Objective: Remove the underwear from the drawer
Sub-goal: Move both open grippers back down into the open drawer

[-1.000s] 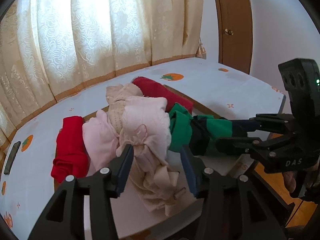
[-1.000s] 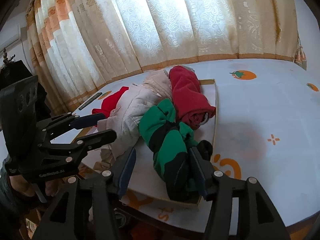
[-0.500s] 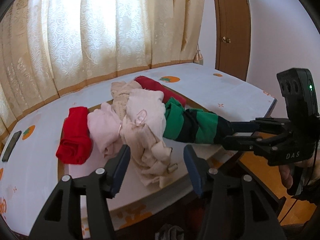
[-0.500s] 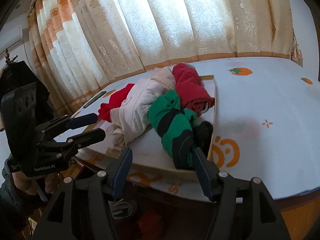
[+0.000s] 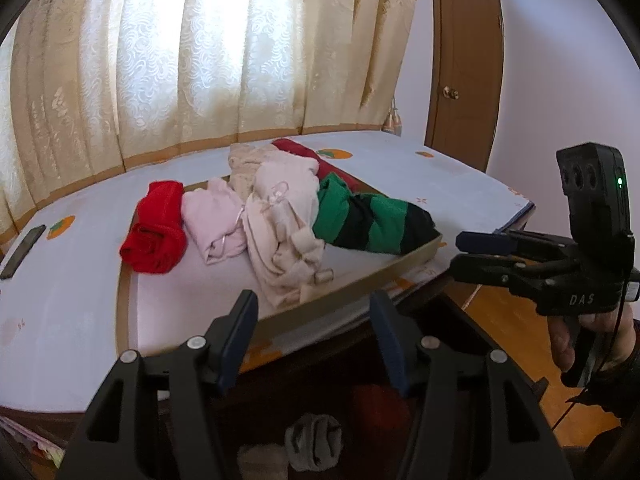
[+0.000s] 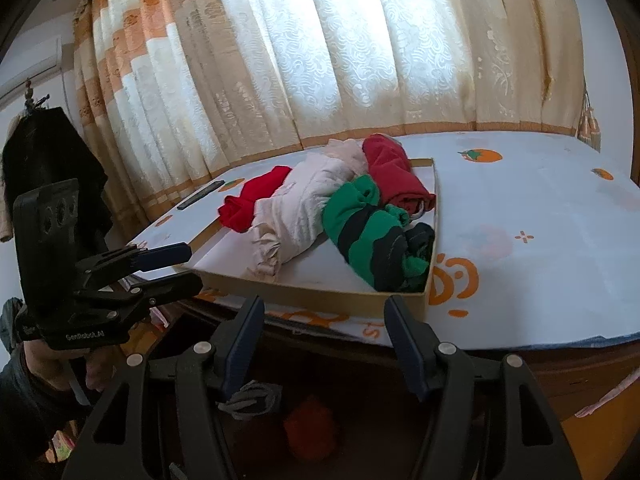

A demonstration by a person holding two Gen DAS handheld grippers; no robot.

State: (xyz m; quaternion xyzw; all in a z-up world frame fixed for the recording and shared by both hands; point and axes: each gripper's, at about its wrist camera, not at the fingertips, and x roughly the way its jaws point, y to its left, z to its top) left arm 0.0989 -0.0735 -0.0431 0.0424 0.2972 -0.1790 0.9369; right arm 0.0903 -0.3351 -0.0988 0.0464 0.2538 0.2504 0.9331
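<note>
Several rolled underwear pieces lie in a shallow cardboard tray (image 5: 360, 280) (image 6: 320, 298) on the tabletop: red (image 5: 156, 232), pink (image 5: 212, 220), cream (image 5: 280, 216) (image 6: 296, 212), green-and-black striped (image 5: 372, 220) (image 6: 368, 236) and dark red (image 6: 394, 178). Below the table edge a dark drawer holds a grey roll (image 5: 316, 440) (image 6: 252, 398) and a red one (image 5: 380, 404) (image 6: 310, 432). My left gripper (image 5: 314, 312) (image 6: 192, 266) hangs in front of the tray, its jaws opening with nothing between them. My right gripper (image 6: 325, 312) (image 5: 458, 254) is open and empty beside it.
A dark phone (image 5: 22, 252) (image 6: 200, 200) lies on the white, orange-printed tablecloth (image 6: 540, 240) left of the tray. Cream curtains (image 5: 200, 60) hang behind. A brown door (image 5: 468, 80) stands at the right. A person's hand (image 5: 576, 344) holds the right gripper.
Both grippers have pulled back from the pile and widened their jaws. The cream and the green striped pieces now lie free in the tray. The drawer's inside has come into view below.
</note>
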